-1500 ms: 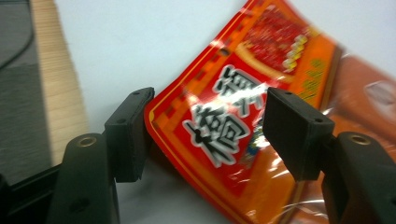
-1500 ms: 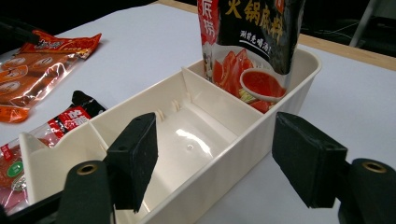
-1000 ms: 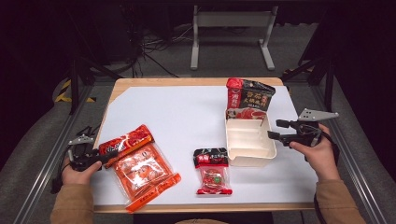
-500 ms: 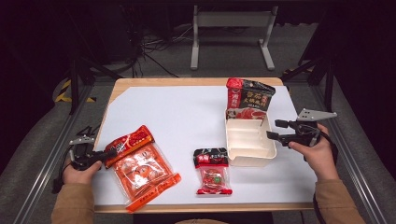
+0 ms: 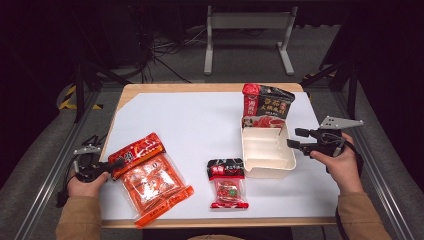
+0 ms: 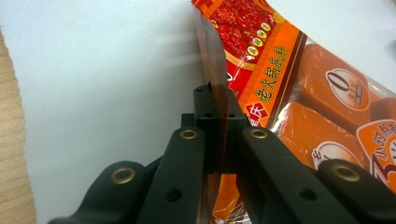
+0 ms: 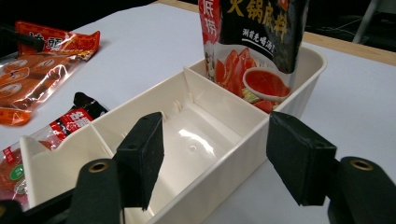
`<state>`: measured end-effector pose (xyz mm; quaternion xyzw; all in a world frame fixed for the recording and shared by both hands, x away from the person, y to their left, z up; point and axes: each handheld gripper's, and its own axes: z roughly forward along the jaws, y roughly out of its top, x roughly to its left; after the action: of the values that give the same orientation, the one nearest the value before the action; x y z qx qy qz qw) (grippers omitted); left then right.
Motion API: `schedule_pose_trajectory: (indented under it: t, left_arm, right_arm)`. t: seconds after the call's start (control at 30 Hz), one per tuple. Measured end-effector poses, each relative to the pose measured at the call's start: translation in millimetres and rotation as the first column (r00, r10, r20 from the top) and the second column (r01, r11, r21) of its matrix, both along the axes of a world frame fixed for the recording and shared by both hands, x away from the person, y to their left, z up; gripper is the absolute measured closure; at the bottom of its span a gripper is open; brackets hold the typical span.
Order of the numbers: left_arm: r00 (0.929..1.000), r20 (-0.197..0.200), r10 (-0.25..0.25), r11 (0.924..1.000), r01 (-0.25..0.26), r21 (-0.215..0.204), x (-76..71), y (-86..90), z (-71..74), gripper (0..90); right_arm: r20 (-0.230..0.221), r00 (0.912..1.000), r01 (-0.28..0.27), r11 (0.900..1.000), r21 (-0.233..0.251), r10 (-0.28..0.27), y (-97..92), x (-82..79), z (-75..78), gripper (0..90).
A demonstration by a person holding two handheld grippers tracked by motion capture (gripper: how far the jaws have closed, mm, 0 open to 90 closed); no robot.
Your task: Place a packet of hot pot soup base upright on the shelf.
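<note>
At the lower left of the frame, the orange pouch [image 5: 150, 180] is pinched at its sealed edge by the left gripper [image 6: 215, 100], whose jaws have just been closing. Soft, slippery film is judged best held by this seam.

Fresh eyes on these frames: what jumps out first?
The big orange snack bag at the table's near left, its edge pinched in the shut left gripper, whose jaws have just been closing. Next, the cream divided tray at centre right, with a dark sauce packet standing in its far compartment. The right gripper straddles the tray's wall with a jaw on each side, just closing in but not pressing.
</note>
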<state>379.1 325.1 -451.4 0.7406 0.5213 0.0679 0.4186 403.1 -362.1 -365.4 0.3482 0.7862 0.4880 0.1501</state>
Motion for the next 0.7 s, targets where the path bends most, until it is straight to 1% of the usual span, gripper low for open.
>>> schedule_pose_trajectory:
  t: [0.03, 0.07, 0.2, 0.3, 0.33, 0.37, 0.5, 0.53, 0.6, 0.63, 0.67, 0.7]
  left_arm:
    - [1.0, -0.001, 0.004, 1.0, -0.004, -0.009, -0.7, -0.3, 1.1, 90.0]
    - [1.0, -0.001, 0.004, 1.0, -0.004, -0.009, -0.7, -0.3, 1.1, 90.0]
    - [0.9996, 0.027, 0.008, 0.9999, -0.008, -0.01, -2.2, -3.2, 8.6, 90.0]
    - [0.9991, 0.043, 0.007, 0.9998, -0.006, -0.019, -3.4, -3.3, 15.5, 90.0]
    - [0.9991, 0.043, 0.007, 0.9998, -0.006, -0.019, -3.4, -3.3, 15.5, 90.0]
    - [0.9984, 0.056, 0.008, 0.9995, -0.007, -0.032, -3.7, -3.8, 19.4, 90.0]
    - [0.9962, 0.087, 0.007, 0.9988, -0.003, -0.05, -4.4, -6.3, 29.7, 90.0]
    - [0.9962, 0.087, 0.007, 0.9988, -0.003, -0.05, -4.4, -6.3, 29.7, 90.0]
    - [0.9938, 0.111, 0.012, 0.998, -0.005, -0.063, -5.6, -8.5, 37.1, 90.0]
    - [0.9921, 0.125, 0.009, 0.9983, -0.002, -0.058, -5.9, -9.3, 40.4, 90.0]
    - [0.9899, 0.142, 0.005, 0.9979, 0.004, -0.065, -7.0, -12.0, 46.7, 90.0]
    - [0.9899, 0.142, 0.005, 0.9979, 0.004, -0.065, -7.0, -12.0, 46.7, 90.0]
  right_arm:
    - [0.0, 1.0, 0.003, 1.0, -0.004, -0.003, -0.4, 0.0, 0.2, 38.8]
    - [0.0, 1.0, 0.003, 1.0, -0.004, -0.003, -0.4, 0.0, 0.2, 38.8]
    - [0.004, 1.0, 0.006, 1.0, -0.002, -0.006, -0.9, -0.9, 1.8, 40.6]
    - [0.004, 1.0, 0.005, 1.0, 0.003, -0.005, -0.9, -2.4, 3.9, 43.3]
    - [0.008, 1.0, 0.005, 1.0, 0.004, -0.005, -0.8, -2.9, 4.8, 43.8]
    - [0.01, 0.9999, 0.005, 1.0, 0.005, -0.005, -0.8, -3.9, 6.1, 44.5]
    - [0.018, 0.9998, 0.006, 1.0, 0.006, -0.006, -1.2, -5.8, 8.9, 45.9]
    - [0.017, 0.9998, 0.007, 0.9999, 0.009, -0.007, -1.1, -6.4, 9.6, 46.4]
    - [0.022, 0.9997, 0.006, 1.0, 0.007, -0.006, -1.6, -6.7, 10.1, 46.7]
    - [0.024, 0.9997, 0.009, 0.9999, 0.009, -0.009, -2.1, -7.8, 11.8, 47.5]
    - [0.026, 0.9996, 0.01, 0.9999, 0.011, -0.01, -2.4, -7.9, 12.4, 47.8]
    - [0.026, 0.9996, 0.01, 0.9999, 0.011, -0.01, -2.4, -7.9, 12.4, 47.8]
